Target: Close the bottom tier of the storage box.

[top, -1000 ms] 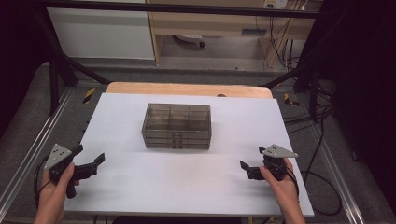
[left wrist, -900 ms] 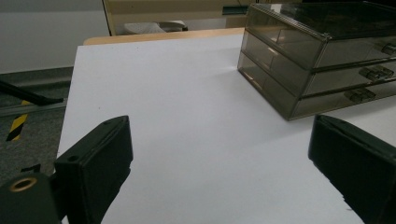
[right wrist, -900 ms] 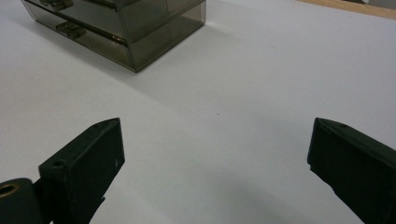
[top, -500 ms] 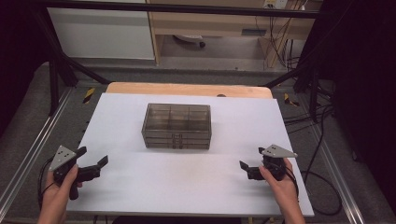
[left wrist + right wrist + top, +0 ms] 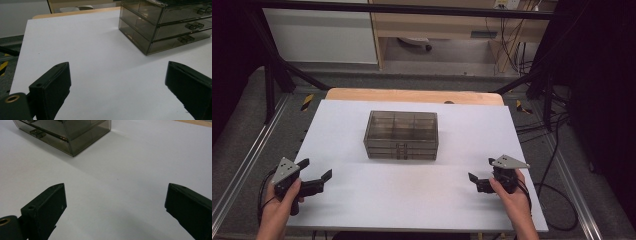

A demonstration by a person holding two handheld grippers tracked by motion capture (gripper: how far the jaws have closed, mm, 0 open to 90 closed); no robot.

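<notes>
Here both pairs of jaws stand wide apart with nothing between them. The left gripper (image 5: 316, 172) hovers by the near left corner of the white table (image 5: 412, 200), and the right gripper (image 5: 476, 182) hovers toward the near right corner. Ahead of both, around the middle of the table and a little toward the far edge, sits one smoky transparent drawer box (image 5: 401, 135), well apart from either gripper. Its long axis runs left to right, parallel to the near edge, and its front faces the person. The left gripper view shows three stacked drawers with small handles (image 5: 193, 25). Neither gripper looks clearly nearer; the box lies roughly midway between them.
</notes>
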